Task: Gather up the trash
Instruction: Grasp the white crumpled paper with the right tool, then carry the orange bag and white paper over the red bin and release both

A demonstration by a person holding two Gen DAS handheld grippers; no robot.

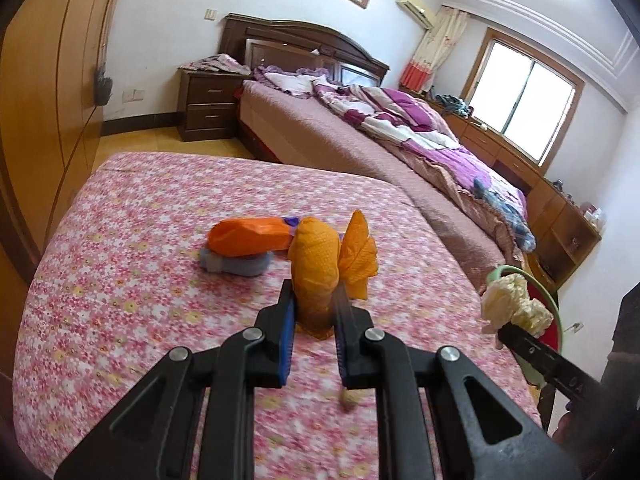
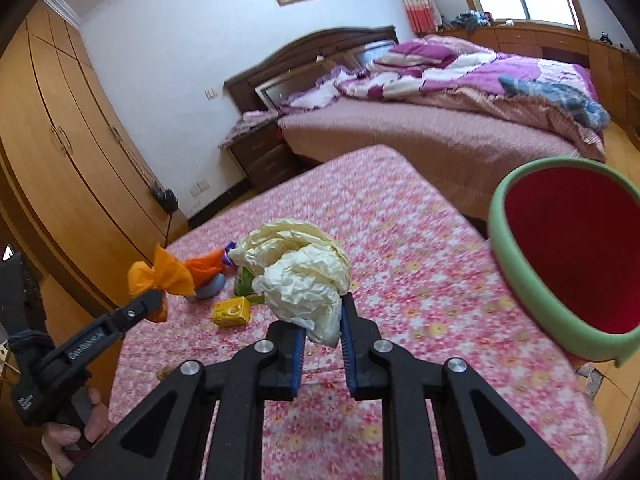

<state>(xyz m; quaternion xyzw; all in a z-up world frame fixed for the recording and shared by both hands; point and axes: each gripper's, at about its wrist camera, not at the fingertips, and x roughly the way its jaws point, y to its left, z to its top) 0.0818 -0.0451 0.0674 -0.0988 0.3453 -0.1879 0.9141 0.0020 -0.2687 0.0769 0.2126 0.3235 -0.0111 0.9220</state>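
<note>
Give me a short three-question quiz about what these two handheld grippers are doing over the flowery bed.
1. True or false: the left gripper is shut on an orange wad of paper.
2. What does the right gripper hold?
3. Multiple choice: the green-rimmed red bin is A) full of trash, B) showing no trash in the part visible, C) lying on the bed.

Key:
1. True.
2. A crumpled cream paper wad.
3. B.
</note>
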